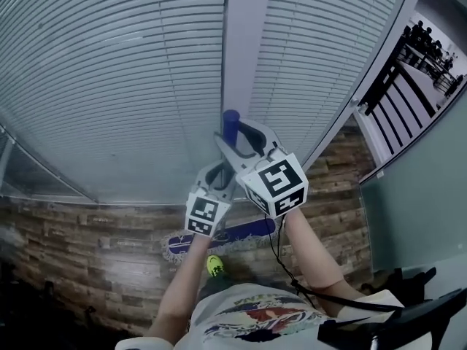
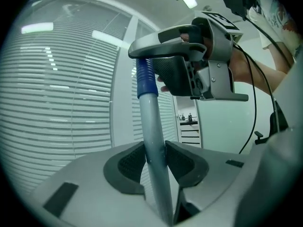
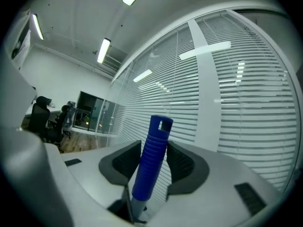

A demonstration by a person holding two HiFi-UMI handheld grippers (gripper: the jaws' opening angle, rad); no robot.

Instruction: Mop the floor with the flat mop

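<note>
The flat mop stands in front of me. Its blue ribbed grip [image 1: 231, 119] tops a grey pole, and its blue mop head [image 1: 226, 235] with a pale fringe lies on the wooden floor. My right gripper [image 1: 243, 135] is shut on the blue grip [image 3: 152, 157], which sits between both pads. Just below it, my left gripper [image 1: 217, 173] is shut on the grey pole [image 2: 154, 141], both pads pressing its sides. In the left gripper view, the right gripper [image 2: 142, 60] hangs above, clamped on the blue grip [image 2: 146, 82]. Both grippers point level toward the blinds.
A glass wall with slatted blinds [image 1: 109, 71] and a white pillar [image 1: 244, 42] stand close ahead. A frosted glass panel [image 1: 416, 203] is at the right. A black office chair [image 1: 408, 319] sits at the lower right. My shoe [image 1: 214, 265] is beside the mop head.
</note>
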